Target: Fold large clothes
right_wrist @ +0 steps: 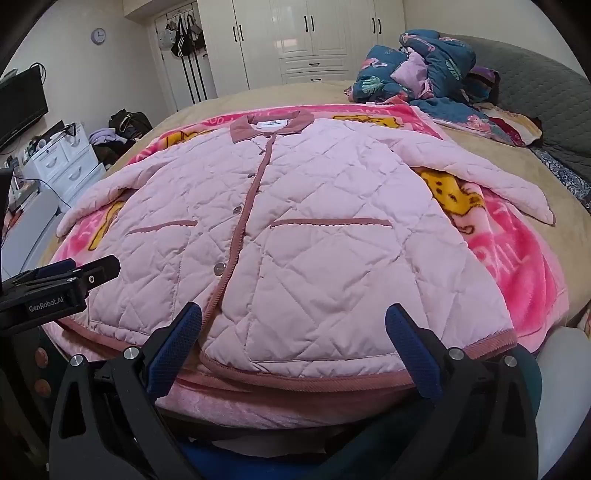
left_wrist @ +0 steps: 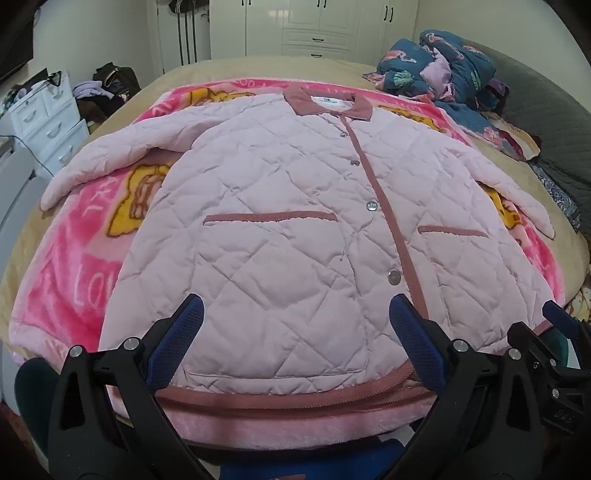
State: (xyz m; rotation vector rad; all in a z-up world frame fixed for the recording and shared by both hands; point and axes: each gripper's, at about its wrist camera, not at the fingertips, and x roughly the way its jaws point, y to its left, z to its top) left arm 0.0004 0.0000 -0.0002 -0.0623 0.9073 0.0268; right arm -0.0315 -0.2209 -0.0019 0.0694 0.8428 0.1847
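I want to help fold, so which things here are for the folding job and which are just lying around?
For the job:
pink quilted jacket, spread flat and buttoned
left gripper, open
right gripper, open

Just lying about:
pink cartoon blanket under the jacket
heap of blue flowery bedding
white drawers
wardrobe
wall clock

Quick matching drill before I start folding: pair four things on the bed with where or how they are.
Things:
1. jacket
2. collar
3. blanket
4. bedding pile

States:
A. bright pink, under the jacket
B. spread flat, front up, buttoned
C. far end, dusty rose
D. bunched at the far right corner

Pairs: 1-B, 2-C, 3-A, 4-D
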